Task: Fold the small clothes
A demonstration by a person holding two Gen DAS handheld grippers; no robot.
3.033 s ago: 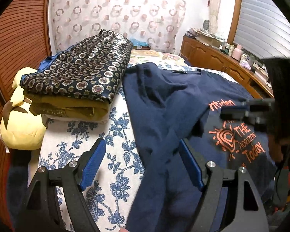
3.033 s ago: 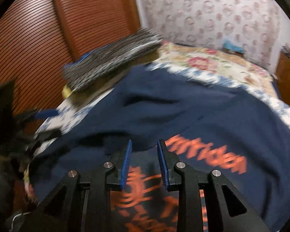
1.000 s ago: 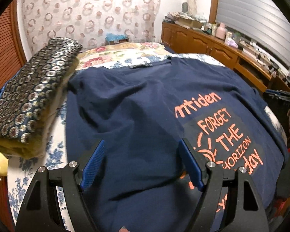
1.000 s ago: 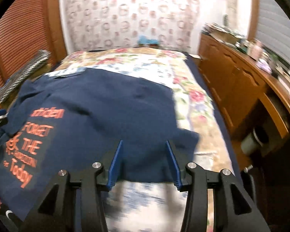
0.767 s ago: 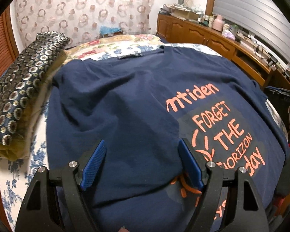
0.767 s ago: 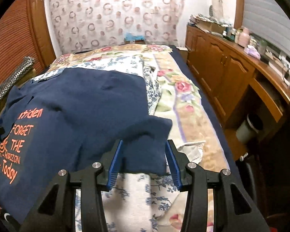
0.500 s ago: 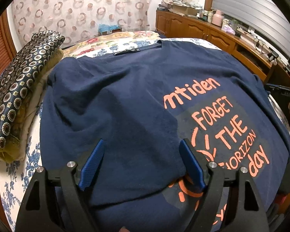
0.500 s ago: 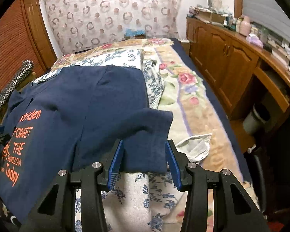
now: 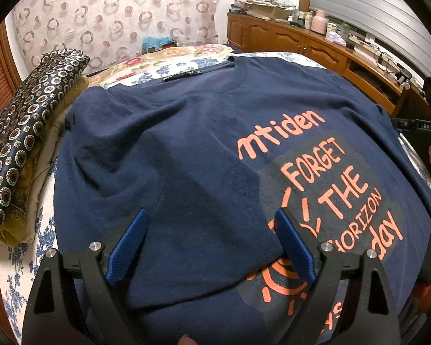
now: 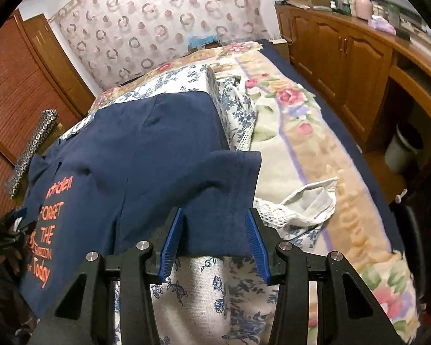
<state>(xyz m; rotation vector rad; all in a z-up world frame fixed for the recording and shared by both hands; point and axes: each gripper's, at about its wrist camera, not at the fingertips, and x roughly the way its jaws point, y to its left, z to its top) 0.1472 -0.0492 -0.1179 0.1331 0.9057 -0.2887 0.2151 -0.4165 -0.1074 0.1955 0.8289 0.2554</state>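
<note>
Navy T-shirt on bed, left side folded; left gripper jaws opening, released; right gripper jaws unclenched around sleeve at 3 o'clock, next to fold inward.

Soft indoor light, fisheye-warped edges

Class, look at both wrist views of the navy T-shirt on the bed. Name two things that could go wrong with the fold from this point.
1. The right gripper frames the sleeve without clearly pinching it, so the sleeve may slip out when folded across.
2. The left gripper, jaws opening over the folded side of the T-shirt, may drag that fold loose on leaving.
</note>
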